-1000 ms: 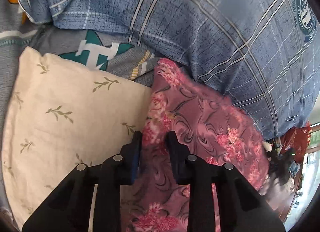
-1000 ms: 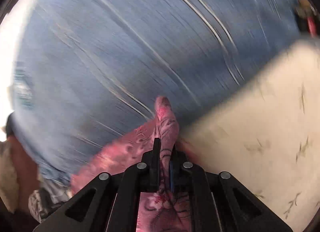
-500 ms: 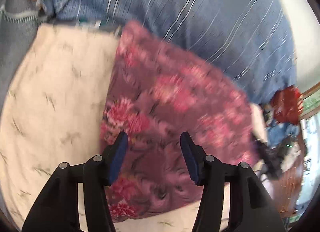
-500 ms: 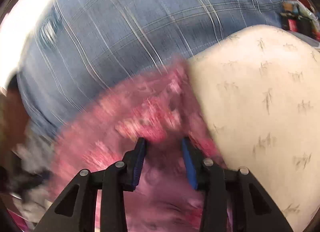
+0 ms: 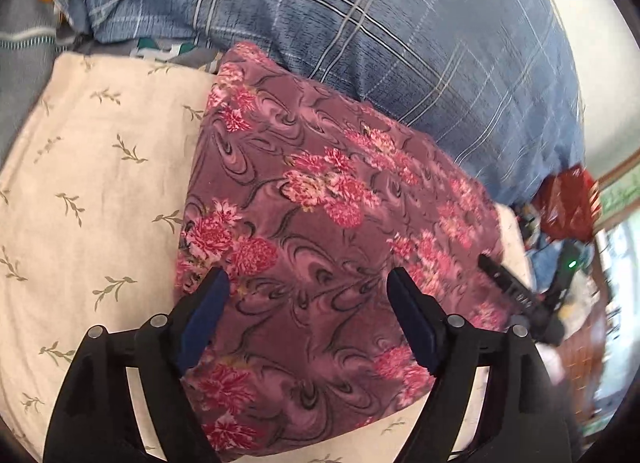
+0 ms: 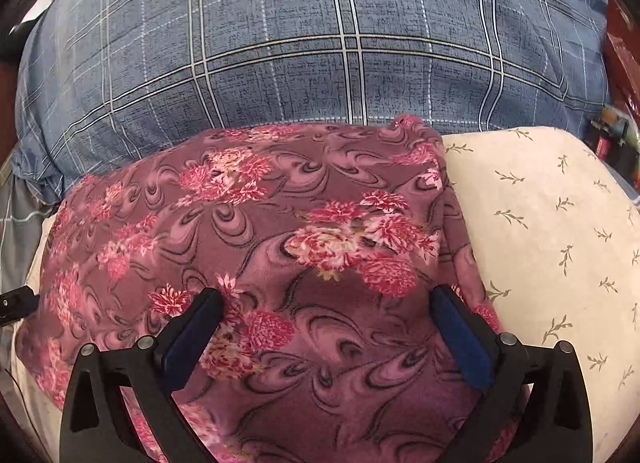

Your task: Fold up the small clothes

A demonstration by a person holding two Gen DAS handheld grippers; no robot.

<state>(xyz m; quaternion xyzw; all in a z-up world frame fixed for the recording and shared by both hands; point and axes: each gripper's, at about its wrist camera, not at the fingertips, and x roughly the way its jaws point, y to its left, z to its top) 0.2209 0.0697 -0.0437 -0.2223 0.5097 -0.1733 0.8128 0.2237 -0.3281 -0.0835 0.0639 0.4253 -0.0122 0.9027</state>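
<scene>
Hovering at the bottom of each view, both grippers have just been opening, and nothing is pinched between their blue pads. The left gripper stands with its jaws well apart over the lower part of the flowered cloth; the right gripper has its jaws spread wider still over the same cloth. In both views the fabric lies beneath the gap, not pressed from either side, so it reads as let go.

The flowered cloth fills the middle of both frames as a fairly flat, roughly four-sided shape with a clean edge, which suggests a fold has been laid down and released so the fabric can settle. It rests on a cream sheet with a leaf print, showing at the left of the left view and at the right of the right view; that flat surface likely serves as the folding area.

At the right of the left view, the tip of the right gripper's finger shows past the cloth's edge.

Farther off, across the top of both frames, a blue plaid quilt bulks behind the cloth, touching its far edge. Another fold may be needed.
</scene>
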